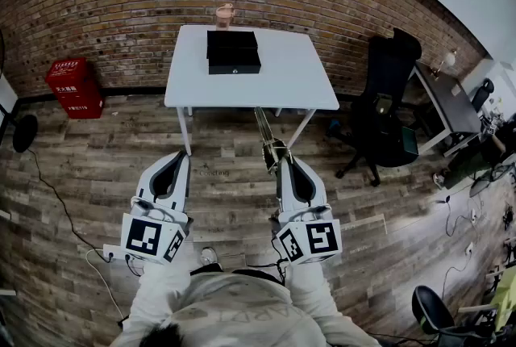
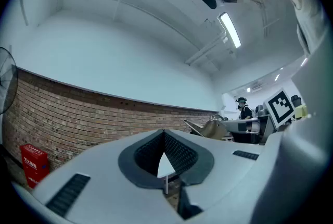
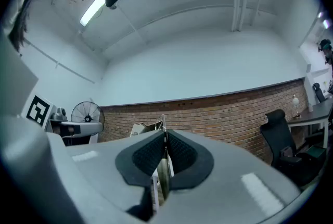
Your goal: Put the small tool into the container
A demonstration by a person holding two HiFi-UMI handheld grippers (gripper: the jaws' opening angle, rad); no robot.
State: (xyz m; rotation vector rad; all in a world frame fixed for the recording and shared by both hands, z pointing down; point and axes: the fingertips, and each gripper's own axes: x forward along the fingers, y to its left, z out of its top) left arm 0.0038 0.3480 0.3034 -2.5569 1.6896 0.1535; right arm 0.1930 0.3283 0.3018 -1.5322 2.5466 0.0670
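White table [image 1: 298,87] against a brick wall [image 1: 121,6] in the head view, well apart from the person, across a stretch of plank floor. Bears a black container [image 1: 234,51] toward its far side, with a pinkish cup [image 1: 224,14] just behind that. Lower in the view, left gripper [image 1: 184,154] and right gripper [image 1: 283,161] side by side, both raised and aimed at the table (probably a carrying pose for the approach, not yet a placing one). Thin metallic small tool [image 1: 266,134] sticking forward out of the right gripper's tip, far short of the container.

In the left gripper view, ribbed dark pads [image 2: 182,154] of the left gripper [image 2: 164,133] meeting at their tips, with only a sliver of gap lower down. Nothing pinched there. Clenched and empty, likely idle for this task.

In the right gripper view, right gripper [image 3: 164,132] clamped on the small tool [image 3: 162,176]. Flat blade standing on edge between the pads and poking just beyond them. Jaws squeezed close, little more than the tool's thickness apart. Looks like a firm hold, which should stop so thin a piece slipping on the way. Black office chair [image 3: 278,134] off to the right, by the wall.
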